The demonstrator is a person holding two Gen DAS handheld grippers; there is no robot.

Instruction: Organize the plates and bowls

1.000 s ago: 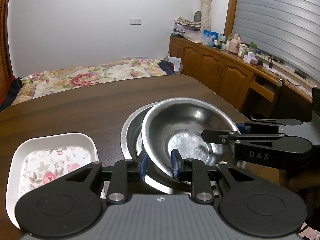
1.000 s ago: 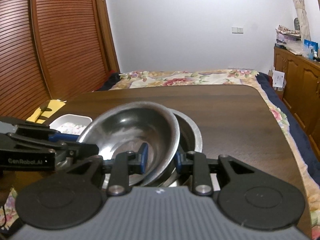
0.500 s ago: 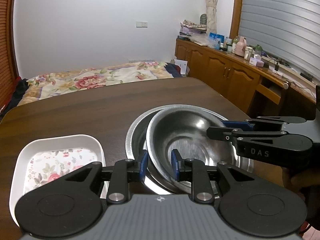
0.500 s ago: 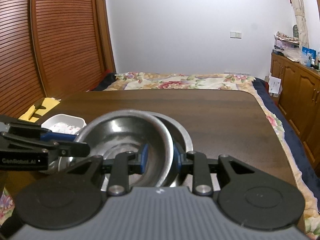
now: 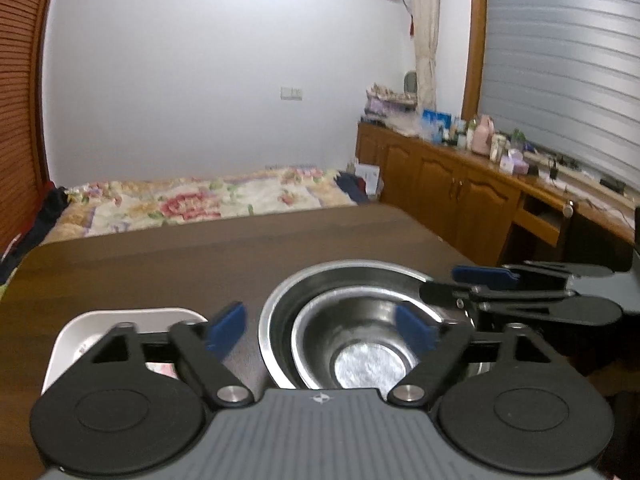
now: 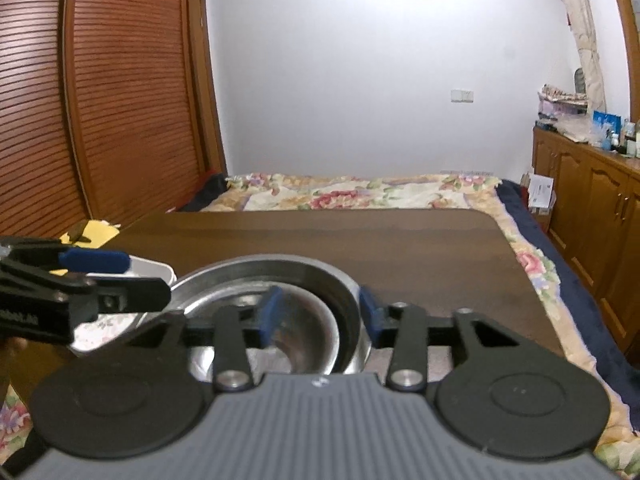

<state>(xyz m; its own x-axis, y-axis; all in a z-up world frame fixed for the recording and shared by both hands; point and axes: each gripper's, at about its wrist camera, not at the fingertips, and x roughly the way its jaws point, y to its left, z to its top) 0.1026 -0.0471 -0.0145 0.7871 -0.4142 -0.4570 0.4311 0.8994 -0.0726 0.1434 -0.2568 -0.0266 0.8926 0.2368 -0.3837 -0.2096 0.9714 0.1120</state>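
A small steel bowl (image 5: 368, 360) lies nested flat inside a larger steel bowl (image 5: 280, 300) on the dark wooden table (image 5: 160, 264). My left gripper (image 5: 320, 330) is wide open above the bowls' near left side and holds nothing. In the right wrist view my right gripper (image 6: 320, 314) is open, and its blue pads straddle the near right rim of the large bowl (image 6: 260, 264) without pinching it. The small bowl (image 6: 304, 336) shows behind them. A white floral dish (image 5: 80, 332) sits left of the bowls.
Each gripper shows in the other's view: the right gripper (image 5: 460, 284) beside the bowls, the left gripper (image 6: 128, 276) over the white dish (image 6: 104, 324). A floral bed (image 6: 360, 196) lies past the table's far edge. Wooden cabinets (image 5: 460, 196) line the right wall.
Both grippers opened and let go of the small bowl. It was tilted between them and now rests level inside the large bowl. Both grippers rose and drew back slightly.
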